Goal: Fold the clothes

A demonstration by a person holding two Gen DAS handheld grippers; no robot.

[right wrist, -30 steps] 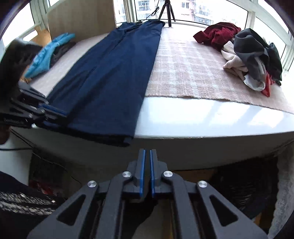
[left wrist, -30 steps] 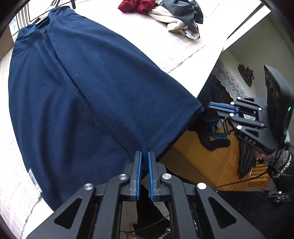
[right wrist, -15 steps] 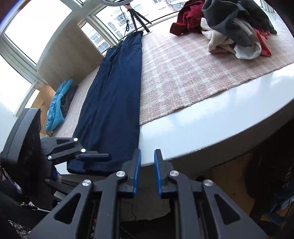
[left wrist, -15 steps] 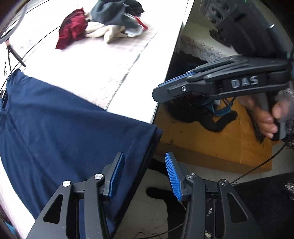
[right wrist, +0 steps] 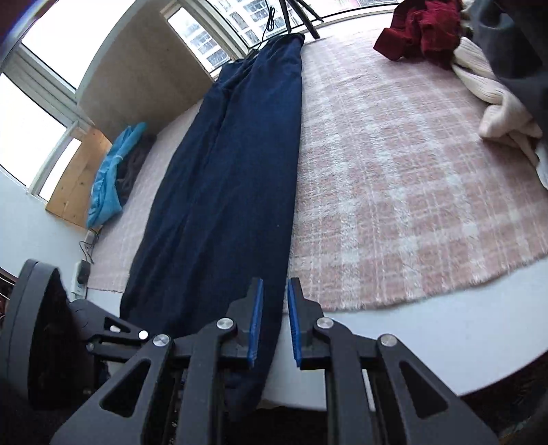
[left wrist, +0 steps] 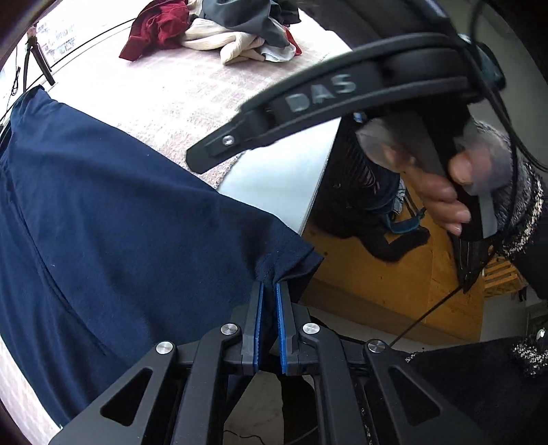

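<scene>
Left tool [left wrist: 268, 291] clamped; right tool [right wrist: 274, 294] slightly parted.

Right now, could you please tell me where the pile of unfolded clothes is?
The pile of unfolded clothes sits at the far right of the pink checked rug, top right in the right wrist view, well right of the navy trousers.

Ahead of the fingers and to the right, pink checked rug [right wrist: 394, 164] spread over white table [right wrist: 428, 328]. Far ahead, tripod legs [right wrist: 301, 13] by the windows [right wrist: 212, 44]. Down to the right of the fingers, wooden floor [left wrist: 394, 291] with black bag [left wrist: 363, 191].
</scene>
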